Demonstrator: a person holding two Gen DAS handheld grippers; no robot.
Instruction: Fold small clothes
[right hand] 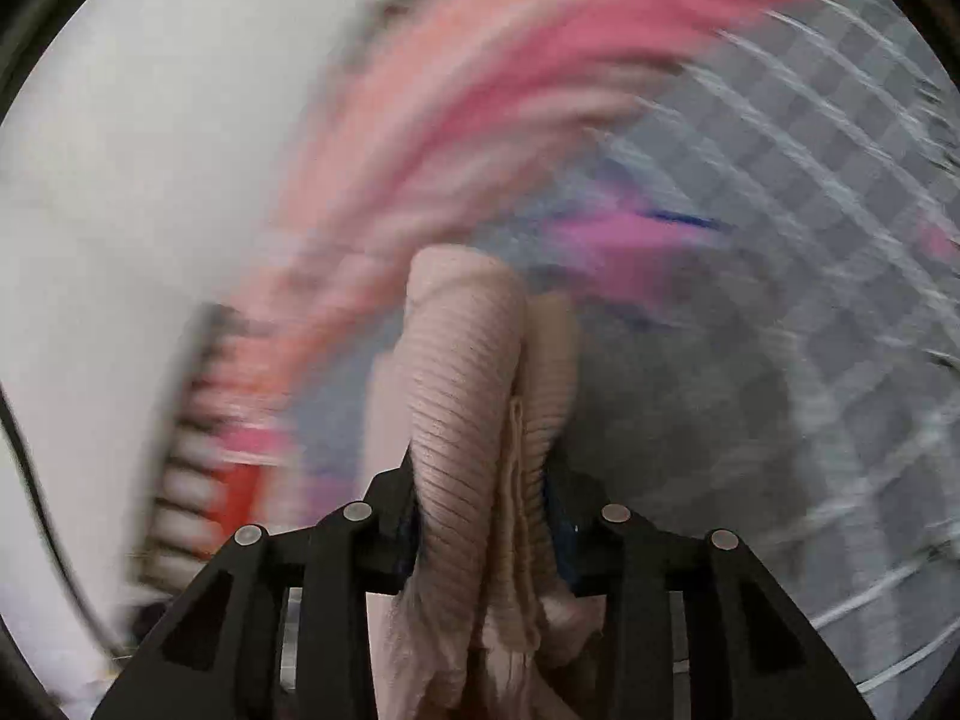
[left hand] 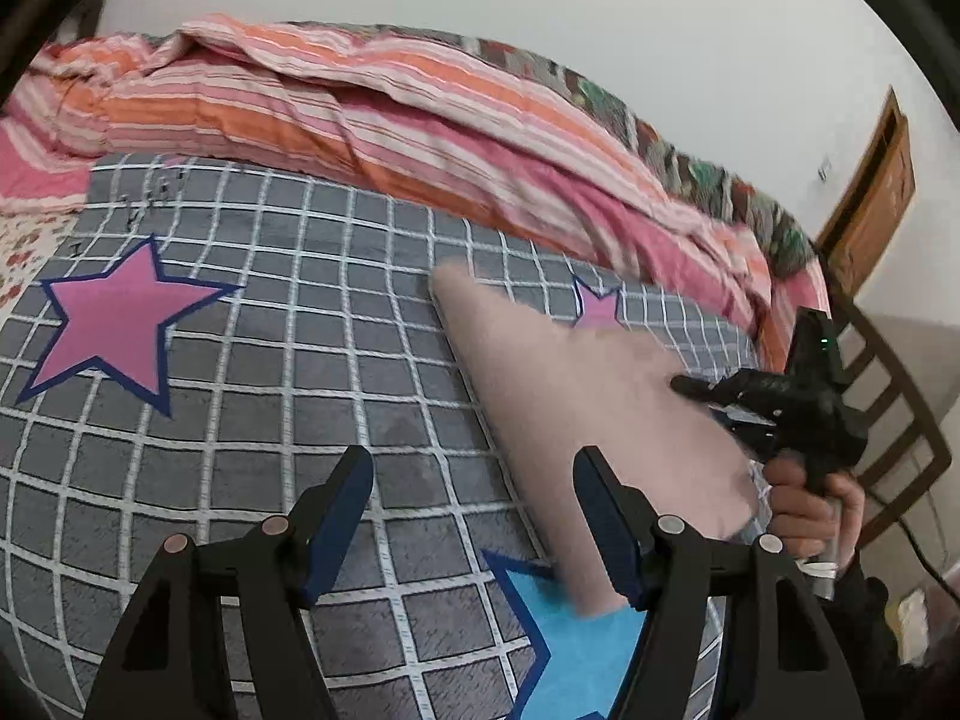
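A small pale pink ribbed garment [left hand: 576,396] hangs stretched and blurred above the grey checked bed cover [left hand: 252,324], to the right of my left gripper. My left gripper [left hand: 474,480] is open and empty, its blue-padded fingers [left hand: 336,516] wide apart, the right one beside the garment's lower edge. My right gripper [left hand: 714,402] shows at the right in the left wrist view, held in a hand. In the right wrist view it [right hand: 486,480] is shut on the bunched garment [right hand: 468,372], which fills the gap between the fingers.
A pink and orange striped quilt [left hand: 372,102] lies bunched along the far side of the bed. Pink stars [left hand: 120,318] and a blue star [left hand: 570,642] mark the cover. A wooden chair [left hand: 888,396] and a door [left hand: 876,192] stand at the right.
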